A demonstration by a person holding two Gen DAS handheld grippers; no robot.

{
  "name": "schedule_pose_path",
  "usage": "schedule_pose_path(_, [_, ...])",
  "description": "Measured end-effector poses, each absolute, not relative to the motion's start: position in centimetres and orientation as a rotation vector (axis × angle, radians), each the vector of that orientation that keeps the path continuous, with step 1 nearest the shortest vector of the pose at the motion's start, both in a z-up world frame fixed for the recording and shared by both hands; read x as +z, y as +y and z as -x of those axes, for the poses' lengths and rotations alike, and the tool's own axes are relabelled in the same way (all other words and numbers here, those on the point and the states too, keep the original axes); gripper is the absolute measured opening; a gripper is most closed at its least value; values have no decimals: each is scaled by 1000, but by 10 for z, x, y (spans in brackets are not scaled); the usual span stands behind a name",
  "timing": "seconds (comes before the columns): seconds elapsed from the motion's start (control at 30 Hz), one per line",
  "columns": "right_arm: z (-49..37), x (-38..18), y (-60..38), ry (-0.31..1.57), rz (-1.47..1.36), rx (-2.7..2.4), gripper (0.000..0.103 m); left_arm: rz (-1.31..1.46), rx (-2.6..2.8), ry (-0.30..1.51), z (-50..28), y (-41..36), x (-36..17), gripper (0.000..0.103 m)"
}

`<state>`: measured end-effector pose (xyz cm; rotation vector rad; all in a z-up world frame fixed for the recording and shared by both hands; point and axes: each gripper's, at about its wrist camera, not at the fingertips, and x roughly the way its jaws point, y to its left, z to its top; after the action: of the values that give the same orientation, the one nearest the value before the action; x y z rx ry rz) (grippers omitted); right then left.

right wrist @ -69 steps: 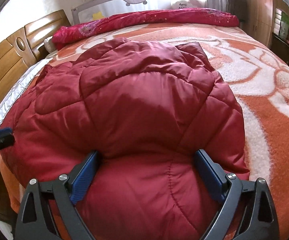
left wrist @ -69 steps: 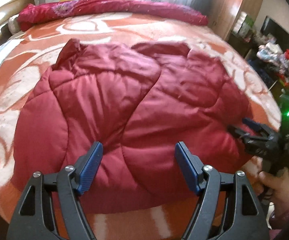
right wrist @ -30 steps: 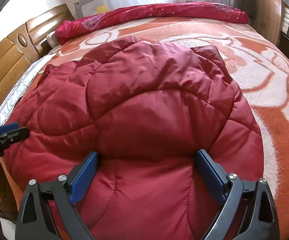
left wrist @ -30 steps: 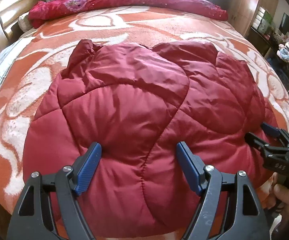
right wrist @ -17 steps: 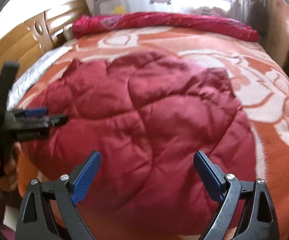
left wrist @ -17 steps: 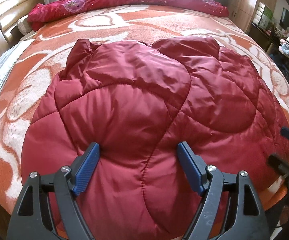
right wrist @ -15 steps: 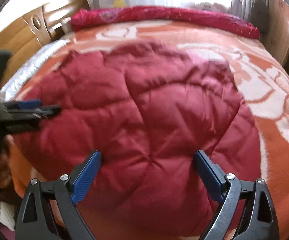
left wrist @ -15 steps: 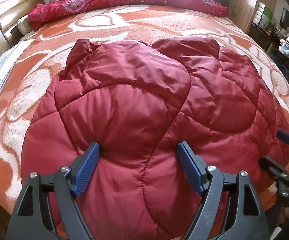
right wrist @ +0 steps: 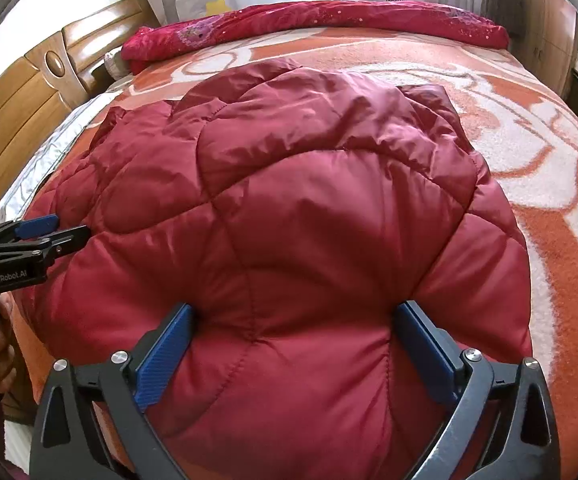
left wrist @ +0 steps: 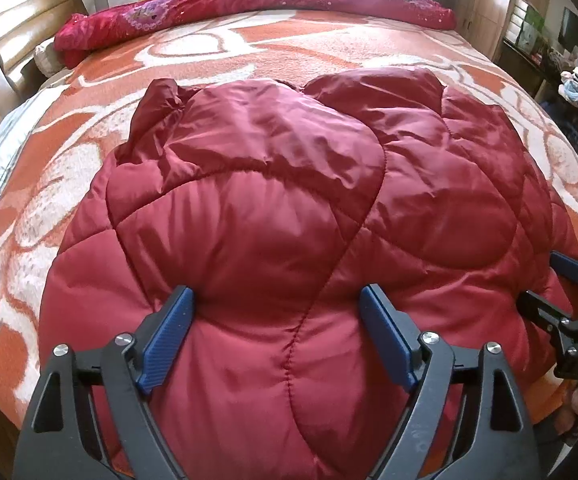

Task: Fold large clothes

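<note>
A dark red quilted padded coat (left wrist: 273, 216) lies spread on the bed; it also fills the right wrist view (right wrist: 309, 216). My left gripper (left wrist: 277, 312) is open with its blue pads on either side of a bulge of the coat's near edge. My right gripper (right wrist: 293, 332) is open likewise, pressed against the coat's near edge further right. The right gripper shows at the right edge of the left wrist view (left wrist: 561, 292), and the left gripper at the left edge of the right wrist view (right wrist: 49, 236).
An orange and white patterned blanket (left wrist: 217, 52) covers the bed. A rolled red quilt (left wrist: 249, 4) lies along the far side. A wooden headboard (right wrist: 29, 92) stands at left. A cluttered shelf (left wrist: 569, 68) is at right.
Both grippers have moved in closer to the coat's near edge. The right gripper pulled back and swung for a moment, then returned against the coat. The jaws stay wide.
</note>
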<state>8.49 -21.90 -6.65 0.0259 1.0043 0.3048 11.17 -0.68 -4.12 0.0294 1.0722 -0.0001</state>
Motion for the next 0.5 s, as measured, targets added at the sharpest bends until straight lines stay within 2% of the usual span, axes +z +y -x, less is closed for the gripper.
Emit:
schedule_pose_path(0.23, [-85,-68,-221,1007,-27,307,101,22,-27,1039,-97,3,-21,85])
schedule_pose_path(0.33, [-85,-66,-221,1013,-16,297,101,16,-45,1059,-97,4,-29,86])
schedule_pose_path(0.5, [-87,-43,-212,966,40,278,95,-17,-27,1066,-102,-2,-37,89])
